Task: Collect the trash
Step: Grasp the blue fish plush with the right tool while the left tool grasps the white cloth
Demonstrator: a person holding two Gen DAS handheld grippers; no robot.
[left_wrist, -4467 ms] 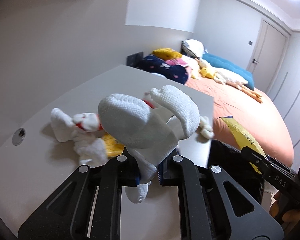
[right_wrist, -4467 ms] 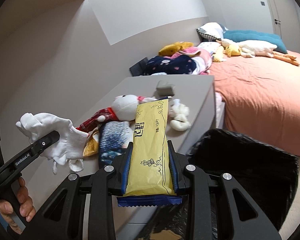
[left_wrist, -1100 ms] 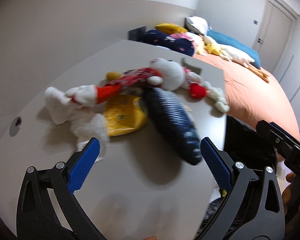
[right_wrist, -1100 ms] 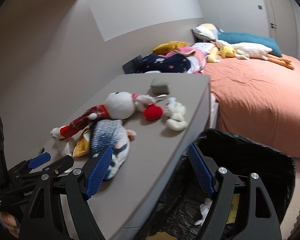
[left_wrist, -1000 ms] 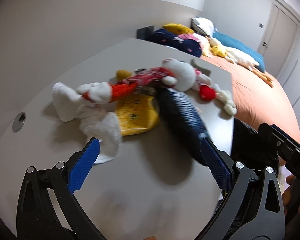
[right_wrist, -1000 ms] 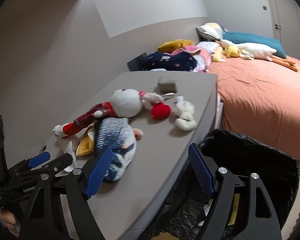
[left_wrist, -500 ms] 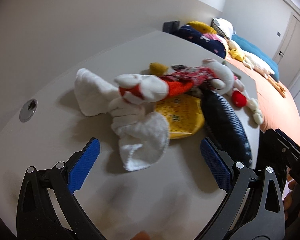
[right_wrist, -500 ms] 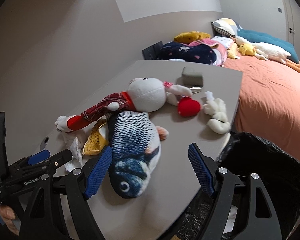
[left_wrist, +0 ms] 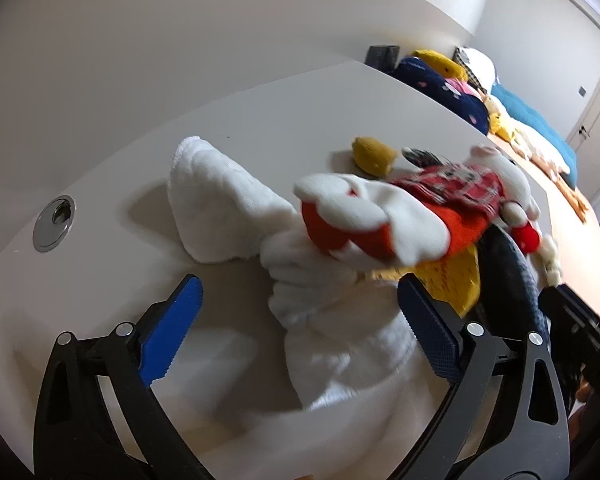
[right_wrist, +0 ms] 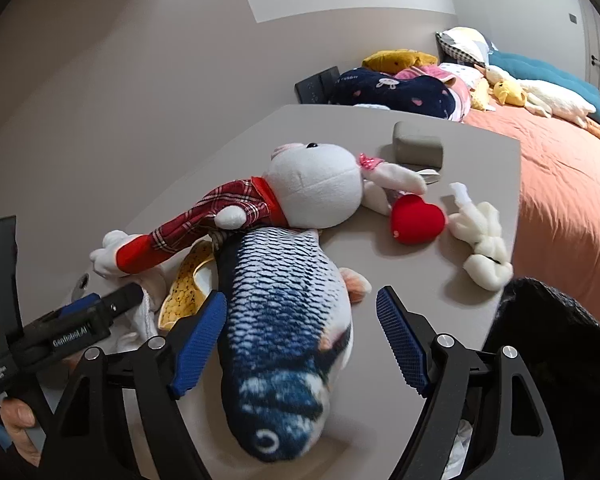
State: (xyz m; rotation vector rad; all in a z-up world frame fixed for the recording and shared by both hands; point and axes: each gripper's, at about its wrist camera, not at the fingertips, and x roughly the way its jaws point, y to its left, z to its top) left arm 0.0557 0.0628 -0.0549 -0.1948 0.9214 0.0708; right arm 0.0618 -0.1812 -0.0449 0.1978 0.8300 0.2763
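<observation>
The left gripper (left_wrist: 296, 332) stands wide open with nothing between its blue pads, poised low over the grey table (left_wrist: 112, 184). Crumpled white tissue (left_wrist: 332, 344) lies between the spread fingers, nearer the right one, soft and bunched, slightly blurred; whether a pad touches it cannot be told. A second white wad (left_wrist: 216, 204) sits at 11 o'clock of it, folded into a thick wedge. The two appear joined beneath the plush rabbit's red-and-white foot (left_wrist: 352, 224), which lies across them. At 2 o'clock of the near tissue a yellow wrapper (left_wrist: 452, 284) shows, printed with dark marks, partly under the rabbit's leg and beside the dark fish toy (left_wrist: 508, 276).

The right gripper (right_wrist: 300, 336) is also fully open and empty, its fingers straddling the blue-scaled plush fish (right_wrist: 284, 328), whose head points toward the camera. In this view the yellow wrapper (right_wrist: 184, 288) peeks out at 9 o'clock of the fish, crinkled and curled, with white tissue (right_wrist: 144, 312) just left of it, beside the left gripper's tip. The white rabbit (right_wrist: 312, 188) in a red plaid shirt lies at 12 o'clock of the fish, touching it. A red heart (right_wrist: 418, 218) and a knotted white rope toy (right_wrist: 482, 240) lie at 2 o'clock. A grey block (right_wrist: 418, 148) rests further back. The black bin bag (right_wrist: 552, 344) gapes at the table's right edge, at 3 o'clock.
</observation>
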